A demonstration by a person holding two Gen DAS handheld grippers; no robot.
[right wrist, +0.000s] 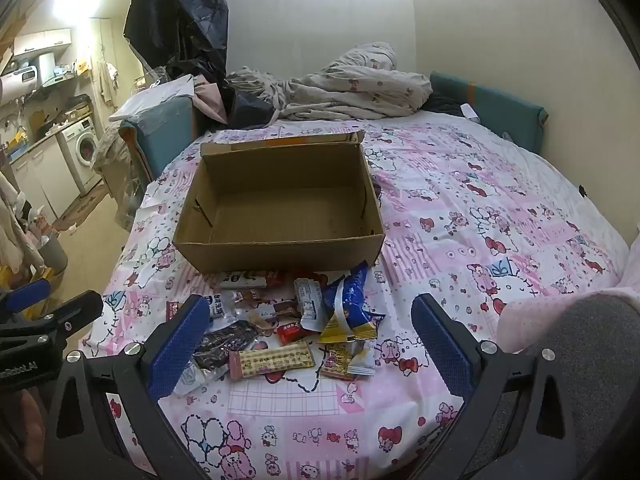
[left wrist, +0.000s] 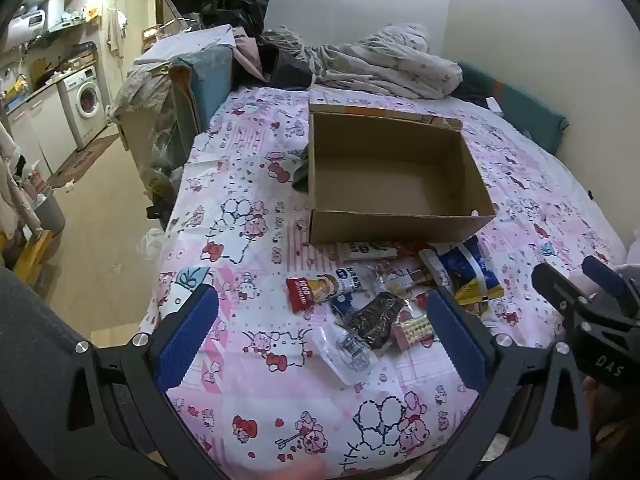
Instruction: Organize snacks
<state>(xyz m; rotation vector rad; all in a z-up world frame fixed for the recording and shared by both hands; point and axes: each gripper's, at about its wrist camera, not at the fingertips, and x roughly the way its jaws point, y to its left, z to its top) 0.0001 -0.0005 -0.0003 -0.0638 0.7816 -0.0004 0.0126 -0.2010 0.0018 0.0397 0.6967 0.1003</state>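
A cardboard box [right wrist: 280, 216] sits open and empty on the pink cartoon-print bedsheet [right wrist: 480, 216], its near wall touching the far edge of a heap of snack packets [right wrist: 296, 320] that lies between the box and both grippers. The left gripper [left wrist: 320, 336] hovers over the near side of the heap with its jaws spread wide and nothing between the blue pads [left wrist: 188, 336]; the right gripper [right wrist: 304, 344] hangs the same way, jaws wide apart and empty, over the tan bar [right wrist: 272, 364] and the blue-and-yellow packet [right wrist: 348, 312]. In the left wrist view a red-and-white packet [left wrist: 320, 288] marks the heap's left fringe, with bare sheet beyond it out to the bed's left edge, where the floor [left wrist: 100, 248] drops away. To the right of the box and heap the sheet runs wide and free to the teal headboard [right wrist: 492, 112] against the wall; rumpled bedding [right wrist: 352, 84] crowds the far edge behind the box
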